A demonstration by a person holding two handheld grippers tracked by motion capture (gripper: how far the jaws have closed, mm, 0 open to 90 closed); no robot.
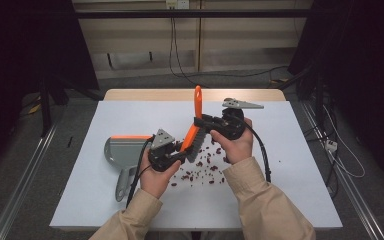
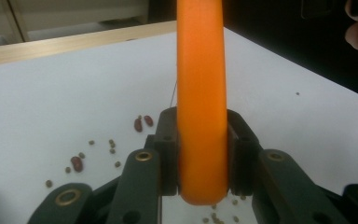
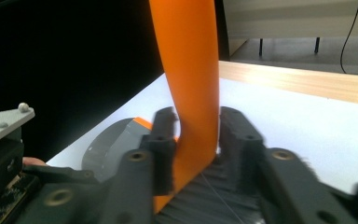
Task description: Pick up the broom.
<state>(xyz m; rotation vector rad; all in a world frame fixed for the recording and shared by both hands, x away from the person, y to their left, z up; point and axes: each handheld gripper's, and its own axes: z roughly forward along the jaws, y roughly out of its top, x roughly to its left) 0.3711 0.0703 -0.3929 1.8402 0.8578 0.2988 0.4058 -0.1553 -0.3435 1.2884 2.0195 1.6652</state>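
White tabletop (image 1: 290, 165), smooth orange brush handle (image 1: 197, 102)

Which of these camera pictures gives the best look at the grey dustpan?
The high view: the dustpan lies whole on the white table, with its orange edge and its handle, left of the hands. The right gripper view catches a slice of its grey pan behind the brush's orange handle. The left gripper view looks another way.

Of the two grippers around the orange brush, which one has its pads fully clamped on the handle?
The left gripper: both pads press the brush handle. The right gripper straddles the handle near the bristles, with a visible gap at one pad.
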